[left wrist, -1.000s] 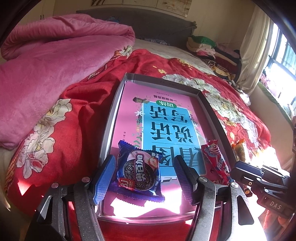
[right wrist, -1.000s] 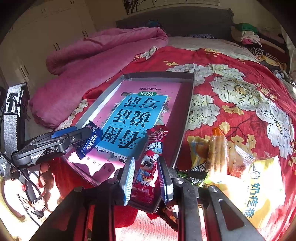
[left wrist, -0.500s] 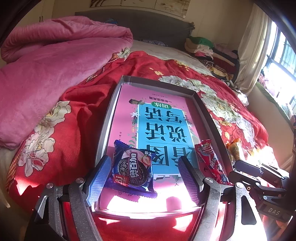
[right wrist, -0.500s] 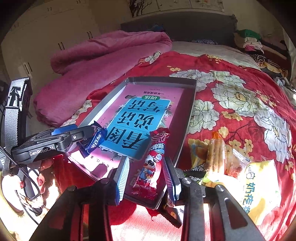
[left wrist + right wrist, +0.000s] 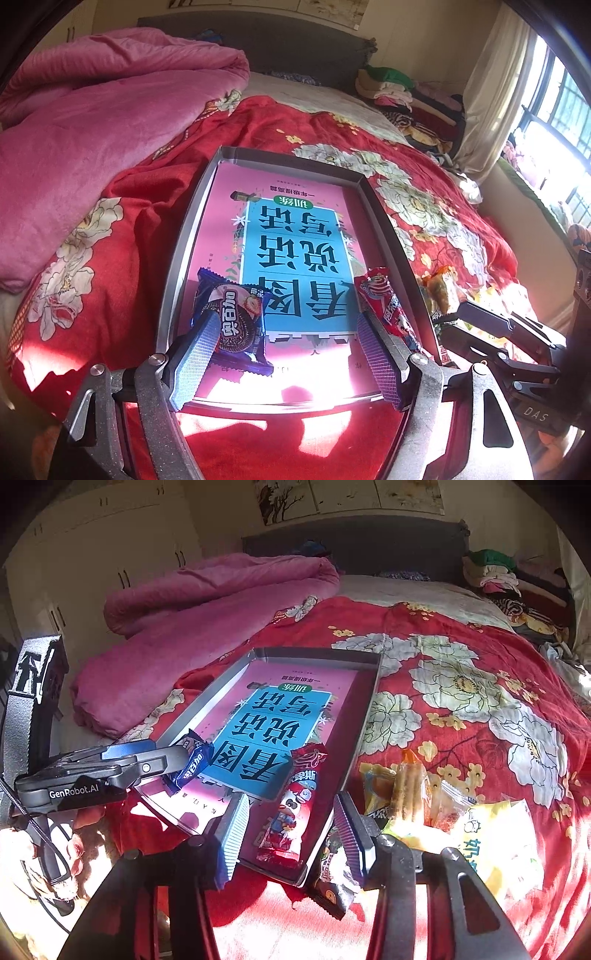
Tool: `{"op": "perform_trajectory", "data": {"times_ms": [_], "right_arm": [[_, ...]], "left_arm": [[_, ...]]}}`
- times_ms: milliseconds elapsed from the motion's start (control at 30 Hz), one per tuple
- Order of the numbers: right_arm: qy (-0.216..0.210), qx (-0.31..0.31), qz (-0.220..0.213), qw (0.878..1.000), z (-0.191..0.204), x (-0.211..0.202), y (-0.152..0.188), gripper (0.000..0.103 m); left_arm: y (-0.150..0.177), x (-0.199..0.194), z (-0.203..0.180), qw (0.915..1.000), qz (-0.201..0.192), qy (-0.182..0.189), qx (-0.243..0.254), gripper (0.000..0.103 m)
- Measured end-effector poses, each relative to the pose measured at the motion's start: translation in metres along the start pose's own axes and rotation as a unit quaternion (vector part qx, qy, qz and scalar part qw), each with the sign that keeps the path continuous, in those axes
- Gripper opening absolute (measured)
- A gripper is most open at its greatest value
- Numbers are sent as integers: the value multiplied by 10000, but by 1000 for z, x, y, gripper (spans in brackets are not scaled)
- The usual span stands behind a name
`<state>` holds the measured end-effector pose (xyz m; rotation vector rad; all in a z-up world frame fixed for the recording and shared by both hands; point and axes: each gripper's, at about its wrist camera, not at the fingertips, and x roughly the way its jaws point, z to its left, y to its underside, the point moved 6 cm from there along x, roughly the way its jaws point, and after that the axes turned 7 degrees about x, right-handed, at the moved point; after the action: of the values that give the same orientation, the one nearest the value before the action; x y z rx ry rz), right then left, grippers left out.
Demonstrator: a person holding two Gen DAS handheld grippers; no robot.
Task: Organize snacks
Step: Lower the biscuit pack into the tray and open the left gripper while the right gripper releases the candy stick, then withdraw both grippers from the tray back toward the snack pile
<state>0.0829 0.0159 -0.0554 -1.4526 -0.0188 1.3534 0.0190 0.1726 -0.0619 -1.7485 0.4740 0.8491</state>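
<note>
We see a matt grey metal tray [image 5: 183, 236] at centre frame holding a glossy pink paper book [image 5: 295, 236] and a shiny blue plastic biscuit wrapper [image 5: 236, 325]; upper left, a fleecy pink cloth blanket [image 5: 92, 129].

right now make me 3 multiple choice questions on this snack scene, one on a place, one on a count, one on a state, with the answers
1. Where does the blue cookie packet lie?
A. in the grey tray
B. on the pink blanket
C. on the windowsill

2. How many snack packets lie in the tray?
A. none
B. two
C. five

3. How does the right gripper stand?
A. clamped on the red snack stick
C. open, pads clear of the stick
B. out of view

Answers: 1 A, the packet rests on the tray's floor. 2 B, only the cookie packet and the red stick are inside. 3 C, gaps show on both sides of the stick.
</note>
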Motion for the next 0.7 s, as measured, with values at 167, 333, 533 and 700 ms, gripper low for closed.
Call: {"op": "perform_trajectory", "data": {"times_ms": [167,333,533,700], "right_arm": [[51,13,-95,9999,-3,-5,-3,54],[73,40,-156,9998,-5,-10,-4,55],[82,68,-245,9996,-7,-16,-8,57],[95,64,-321,9994,-8,-22,-10,58]], "left_arm": [[-1,-4,-6,10000,-2,81,35,78],[-2,-10,-10,9999,-29,117,80,78],[-2,-13,-17,9997,-23,169,154,78],[-1,-16,-23,9996,-13,182,199,78]]}}
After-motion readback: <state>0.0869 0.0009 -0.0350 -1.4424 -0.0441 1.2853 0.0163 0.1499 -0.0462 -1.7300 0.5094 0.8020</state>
